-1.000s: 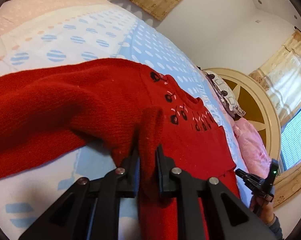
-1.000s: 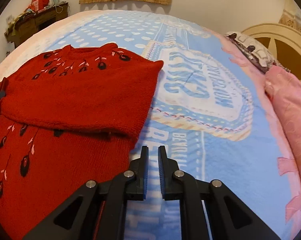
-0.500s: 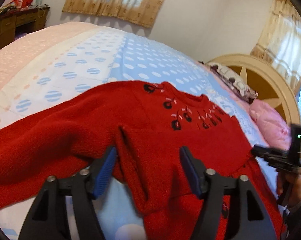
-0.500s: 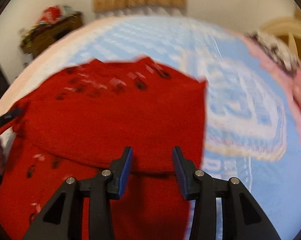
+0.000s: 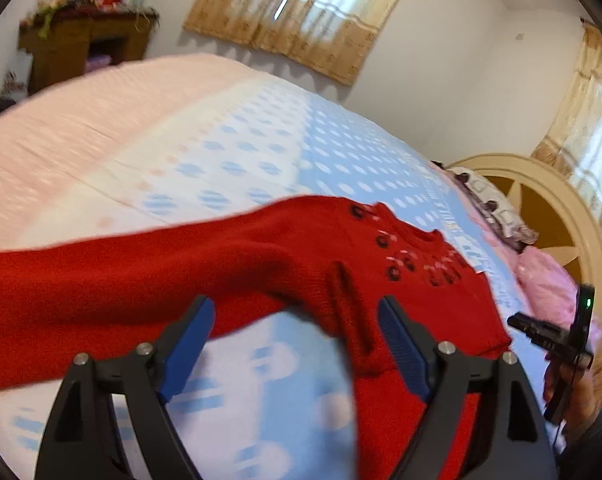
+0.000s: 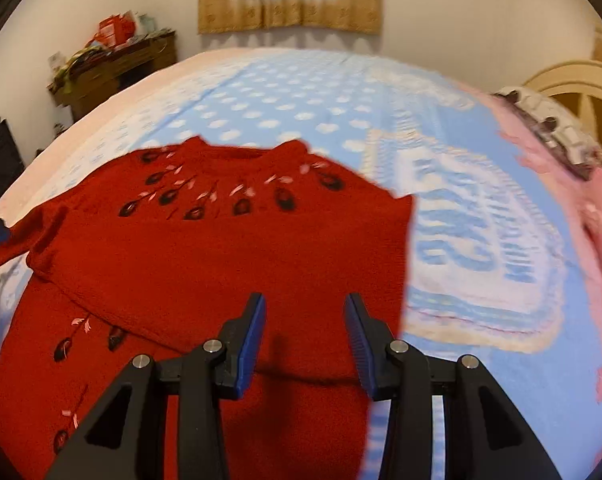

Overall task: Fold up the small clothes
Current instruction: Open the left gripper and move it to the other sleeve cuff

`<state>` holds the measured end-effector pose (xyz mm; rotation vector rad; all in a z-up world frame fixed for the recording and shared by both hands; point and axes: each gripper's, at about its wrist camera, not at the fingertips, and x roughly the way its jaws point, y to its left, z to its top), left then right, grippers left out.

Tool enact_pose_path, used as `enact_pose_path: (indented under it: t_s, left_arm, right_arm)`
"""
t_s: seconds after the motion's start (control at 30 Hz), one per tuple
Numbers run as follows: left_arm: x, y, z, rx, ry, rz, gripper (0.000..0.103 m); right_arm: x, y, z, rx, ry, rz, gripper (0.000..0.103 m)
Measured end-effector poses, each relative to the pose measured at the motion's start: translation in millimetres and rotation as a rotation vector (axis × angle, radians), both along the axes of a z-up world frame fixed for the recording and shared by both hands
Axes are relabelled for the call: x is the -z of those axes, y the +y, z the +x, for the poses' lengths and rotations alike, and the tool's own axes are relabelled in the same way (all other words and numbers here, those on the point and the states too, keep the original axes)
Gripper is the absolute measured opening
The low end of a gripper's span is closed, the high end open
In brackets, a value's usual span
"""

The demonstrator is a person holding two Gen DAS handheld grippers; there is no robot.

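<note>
A small red knit sweater [image 6: 229, 264] with dark embroidered flowers at the neck lies flat on the bed. Its right sleeve is folded across the chest; its left sleeve [image 5: 101, 276] stretches out to the left in the left wrist view. My left gripper [image 5: 297, 340] is open and empty above the sweater's left armpit. My right gripper [image 6: 305, 332] is open and empty over the folded sleeve on the sweater's body. The right gripper also shows in the left wrist view [image 5: 557, 340] at the far right.
The bed has a blue and white dotted blanket [image 6: 301, 108] with pink edges. A round wooden headboard [image 5: 541, 200] and pink pillows [image 5: 545, 280] are at the right. A cluttered wooden cabinet [image 6: 113, 68] stands by the far wall under curtains.
My left gripper opened and let go of the sweater fold, then drew back. My right gripper opened and moved left over the sweater's body.
</note>
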<state>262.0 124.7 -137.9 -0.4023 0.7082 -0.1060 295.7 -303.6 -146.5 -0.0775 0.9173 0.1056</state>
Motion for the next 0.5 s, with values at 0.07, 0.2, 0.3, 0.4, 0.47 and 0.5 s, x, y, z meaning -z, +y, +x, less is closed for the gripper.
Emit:
enact_pose_path:
  t_s: [0.07,0.2,0.3,0.4,0.47,0.5]
  left_arm:
    - [-1.4,13.0,-9.0,-0.033,0.015,0.056,0.089]
    - [0.1,58.5,-30.6,-0.13,0.074,0.146,0.089]
    - [-0.3,92.0,-49.3,-0.218,0.095,0.224,0.089]
    - [1.7,125.4,-63.6,-0.303,0.123,0.288,0.089]
    - [5.3,148.7,-71.5,-0.372,0.154,0.3,0.089]
    - [8.0,160.8,-74.9,-0.402,0.174,0.282,0.088]
  right_arm:
    - [19.9,-2.5,11.1,0.019,0.054,-0.055,0.042]
    - [35.5,-32.4,9.8,0.079,0.088,0.013,0.045]
    - [36.8,-39.5,6.8,0.096,0.079,0.009,0.053]
    - [38.3,-37.8,5.8,0.109,0.067,-0.008,0.058]
    - [39.6,-37.1,7.1,0.115,0.057,-0.013,0.059]
    - [38.3,-38.0,3.6,0.116,0.053,-0.009,0.059]
